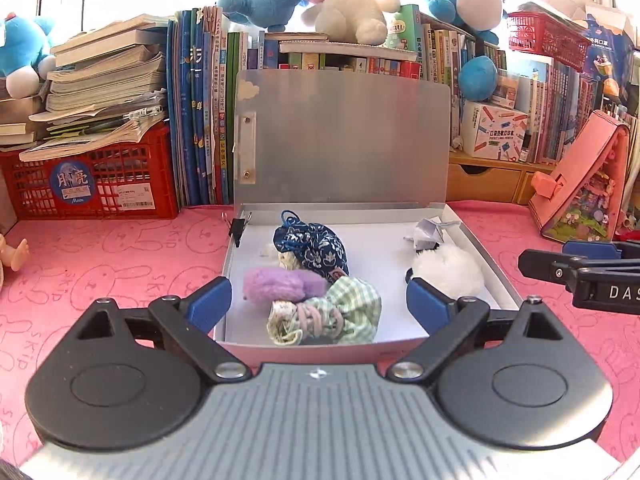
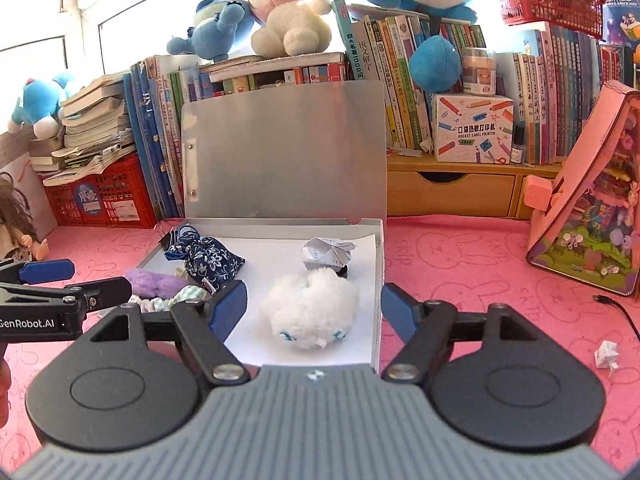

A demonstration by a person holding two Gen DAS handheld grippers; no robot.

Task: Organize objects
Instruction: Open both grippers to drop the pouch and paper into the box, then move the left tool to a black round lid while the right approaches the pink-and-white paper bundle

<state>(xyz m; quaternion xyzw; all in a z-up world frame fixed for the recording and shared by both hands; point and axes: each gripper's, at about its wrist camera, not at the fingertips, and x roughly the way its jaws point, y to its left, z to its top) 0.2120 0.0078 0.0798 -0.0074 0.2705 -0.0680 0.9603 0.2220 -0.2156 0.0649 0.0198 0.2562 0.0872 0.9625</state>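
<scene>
An open silver box (image 1: pixel 476 240) with its lid (image 1: pixel 344 136) upright sits on the pink cloth. Inside lie a blue floral pouch (image 1: pixel 312 246), a purple fluffy item (image 1: pixel 280 284), a green checked scrunchie (image 1: pixel 344 312), a white plush (image 1: pixel 452 268) and a crumpled foil paper (image 1: pixel 428 232). My left gripper (image 1: pixel 319 304) is open and empty above the box's front edge, over the scrunchie. In the right wrist view my right gripper (image 2: pixel 314 308) is open and empty around the white plush (image 2: pixel 310 314); the pouch (image 2: pixel 210 260) and foil paper (image 2: pixel 326 252) lie beyond it.
Books, a red crate (image 1: pixel 92 184) and plush toys line the back. A pink toy house (image 2: pixel 588 208) stands at the right. A small folded paper (image 2: pixel 606 354) and a black cable (image 2: pixel 618 308) lie on the cloth at the right. A doll (image 2: pixel 16 232) sits at the left.
</scene>
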